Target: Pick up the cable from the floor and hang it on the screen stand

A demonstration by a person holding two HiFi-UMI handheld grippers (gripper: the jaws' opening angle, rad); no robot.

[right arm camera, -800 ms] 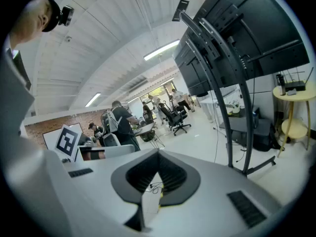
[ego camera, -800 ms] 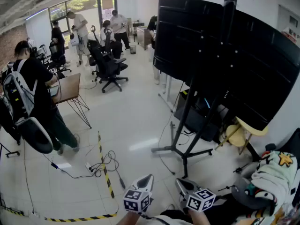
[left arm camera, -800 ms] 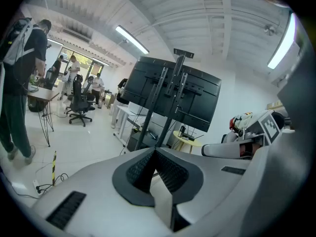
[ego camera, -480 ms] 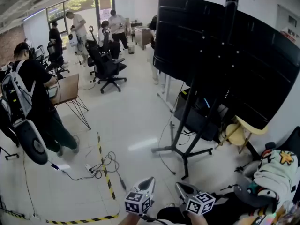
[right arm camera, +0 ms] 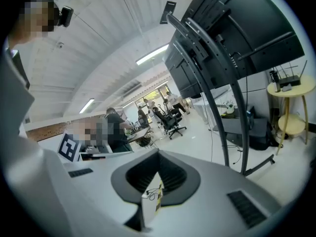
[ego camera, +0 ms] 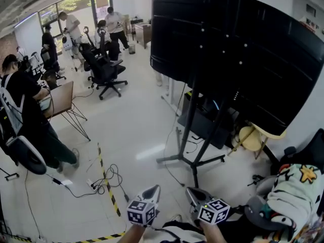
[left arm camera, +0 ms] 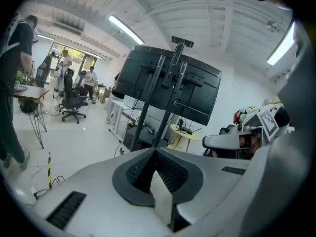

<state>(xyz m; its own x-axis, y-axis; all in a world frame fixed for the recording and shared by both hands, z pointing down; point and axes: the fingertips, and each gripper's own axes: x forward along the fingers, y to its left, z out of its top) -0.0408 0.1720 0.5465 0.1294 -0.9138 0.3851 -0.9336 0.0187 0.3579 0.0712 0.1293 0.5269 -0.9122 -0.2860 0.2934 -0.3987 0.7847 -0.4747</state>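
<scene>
A black cable (ego camera: 110,177) lies in loose loops on the white floor beside a yellow-black tape line, left of and beyond both grippers. The screen stand (ego camera: 188,127) is a black pole on splayed legs carrying a big dark screen (ego camera: 238,49), straight ahead. My left gripper (ego camera: 154,189) and right gripper (ego camera: 192,193) sit low at the near edge, side by side, both shut with nothing between the jaws. The left gripper (left arm camera: 154,152) faces the stand (left arm camera: 157,110) in the left gripper view. The right gripper (right arm camera: 158,154) points past the stand's posts (right arm camera: 221,115) in the right gripper view.
A small wooden desk (ego camera: 62,99) on wire legs and a person (ego camera: 28,115) stand at the left. Office chairs (ego camera: 104,72) and more people are at the back. A yellow side table (ego camera: 250,138) and a dark case sit behind the stand. A patterned cushion (ego camera: 293,191) lies at the right.
The view has swung left and closed in on the stand, so the screen looms larger. Both grippers stay shut and low. The person at the left has shifted a little.
</scene>
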